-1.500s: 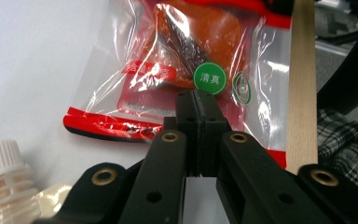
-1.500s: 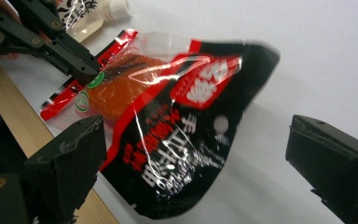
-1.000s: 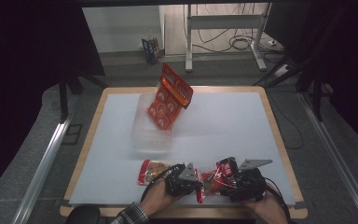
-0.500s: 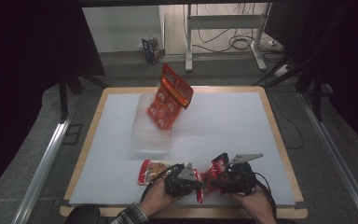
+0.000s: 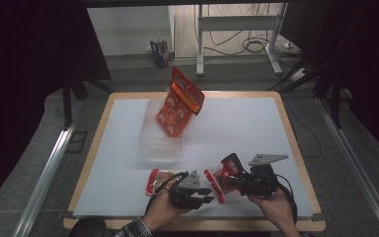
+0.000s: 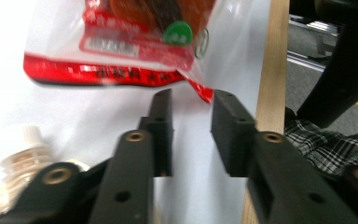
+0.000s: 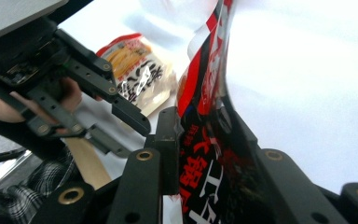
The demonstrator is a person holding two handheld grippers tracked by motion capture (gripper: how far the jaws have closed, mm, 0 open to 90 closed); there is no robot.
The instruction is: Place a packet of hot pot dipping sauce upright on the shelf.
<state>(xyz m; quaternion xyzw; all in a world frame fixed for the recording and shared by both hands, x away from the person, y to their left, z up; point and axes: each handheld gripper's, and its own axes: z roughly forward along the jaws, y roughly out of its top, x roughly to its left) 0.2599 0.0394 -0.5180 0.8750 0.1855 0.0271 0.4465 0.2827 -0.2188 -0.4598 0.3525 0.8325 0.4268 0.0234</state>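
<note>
We had just closed our right gripper (image 7: 200,135) on the crinkly red-and-black snack packet (image 7: 209,154) while our left gripper (image 6: 191,126) opened empty, completing the handover

Red snack packet (image 7: 205,140) pinched upright between the right jaws

Glossy, with white lettering, it stands on edge; its crinkled top rises beyond the jaw tips, above the white bench (image 7: 307,84).

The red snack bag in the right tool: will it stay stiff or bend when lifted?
The red snack bag, pinched between the right tool pads, is thin glossy film, so it probably flops. It looks light for its size. The shiny surface may slip.
</note>
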